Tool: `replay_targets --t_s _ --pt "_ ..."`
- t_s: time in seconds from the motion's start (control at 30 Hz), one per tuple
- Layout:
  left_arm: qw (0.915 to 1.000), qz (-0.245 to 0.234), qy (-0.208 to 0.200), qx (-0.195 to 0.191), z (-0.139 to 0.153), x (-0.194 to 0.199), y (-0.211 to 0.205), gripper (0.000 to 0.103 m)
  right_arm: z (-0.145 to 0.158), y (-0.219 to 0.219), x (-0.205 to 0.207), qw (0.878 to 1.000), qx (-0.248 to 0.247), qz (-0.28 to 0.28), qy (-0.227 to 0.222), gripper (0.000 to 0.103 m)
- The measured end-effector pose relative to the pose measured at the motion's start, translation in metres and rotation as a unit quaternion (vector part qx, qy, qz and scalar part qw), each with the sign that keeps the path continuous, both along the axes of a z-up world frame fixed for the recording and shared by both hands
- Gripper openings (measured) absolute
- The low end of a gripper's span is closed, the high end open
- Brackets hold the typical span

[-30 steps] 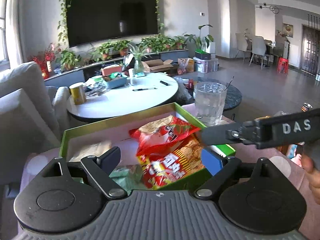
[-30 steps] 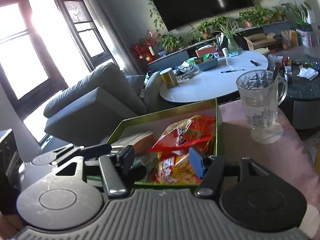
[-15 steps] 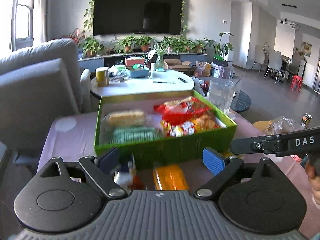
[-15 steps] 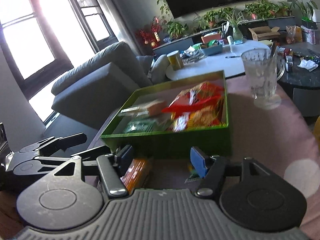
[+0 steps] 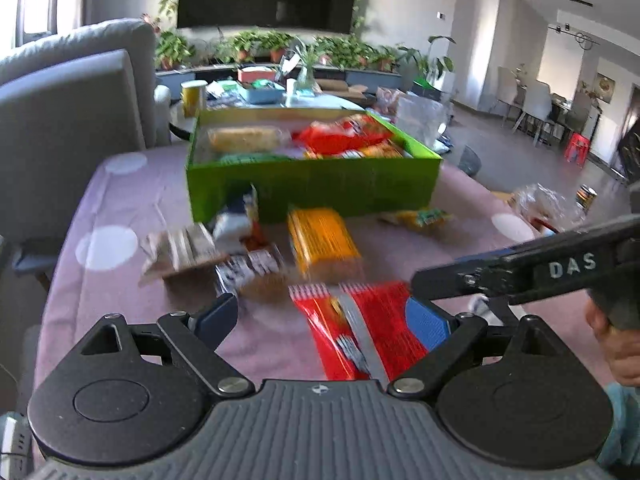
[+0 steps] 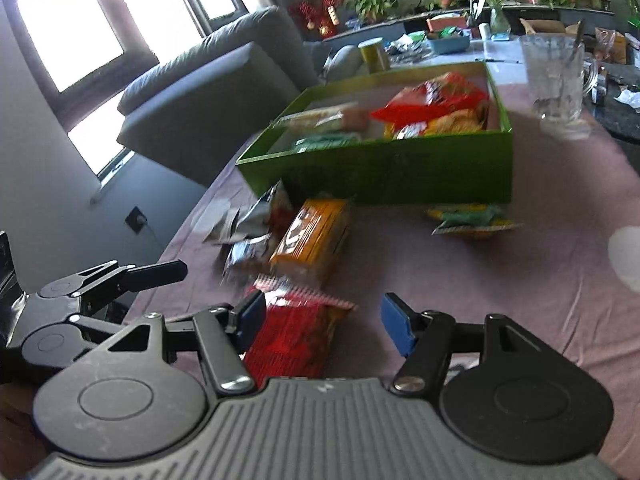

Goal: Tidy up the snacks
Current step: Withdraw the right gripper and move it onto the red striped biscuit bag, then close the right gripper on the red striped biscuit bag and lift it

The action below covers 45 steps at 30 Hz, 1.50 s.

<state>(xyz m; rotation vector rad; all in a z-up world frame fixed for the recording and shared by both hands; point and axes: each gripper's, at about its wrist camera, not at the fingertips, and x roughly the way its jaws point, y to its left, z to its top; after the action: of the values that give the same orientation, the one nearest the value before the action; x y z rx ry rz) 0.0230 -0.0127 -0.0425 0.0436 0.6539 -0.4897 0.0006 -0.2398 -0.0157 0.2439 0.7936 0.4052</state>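
Observation:
A green box (image 5: 312,188) with several snack packets inside stands on the purple tablecloth (image 5: 120,200). In front of it lie loose snacks: an orange packet (image 5: 320,240), a dark packet (image 5: 248,268), a brown carton (image 5: 180,248), a yellow-green packet (image 5: 420,216) and a red packet (image 5: 384,320). My left gripper (image 5: 322,320) is open over the red packet, its pads well apart and clear of it. My right gripper (image 6: 323,322) is open and narrower. The red packet (image 6: 296,332) lies under it, by its left pad. Nothing is held.
A clear glass mug (image 6: 556,76) stands right of the green box (image 6: 400,176). A grey sofa (image 5: 60,112) is at the left, and a white round table with clutter sits behind the box. The right gripper's arm (image 5: 560,268) crosses the left wrist view at the right.
Both grippers have drawn back and down from above the box to the loose snacks in front of it. The red packet now lies under both. The right jaws stand slightly wider.

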Motion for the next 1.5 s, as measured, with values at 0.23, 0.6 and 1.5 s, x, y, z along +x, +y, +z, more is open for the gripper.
replay_targets --t_s 0.23,0.6,1.5 --pt "0.9998 -0.012 0.014 0.008 -0.011 -0.009 -0.003 0.09 -0.011 0.008 -0.008 1.0 -0.004 0.001 0.023 0.047" --pt "0.9993 -0.022 0.028 0.013 -0.021 -0.011 -0.006 0.09 -0.019 0.012 -0.01 0.999 -0.001 0.002 0.044 0.047" --pt "0.9974 -0.053 0.048 -0.005 -0.026 -0.011 -0.016 0.074 -0.028 0.023 -0.01 0.998 0.013 0.019 0.059 0.047"
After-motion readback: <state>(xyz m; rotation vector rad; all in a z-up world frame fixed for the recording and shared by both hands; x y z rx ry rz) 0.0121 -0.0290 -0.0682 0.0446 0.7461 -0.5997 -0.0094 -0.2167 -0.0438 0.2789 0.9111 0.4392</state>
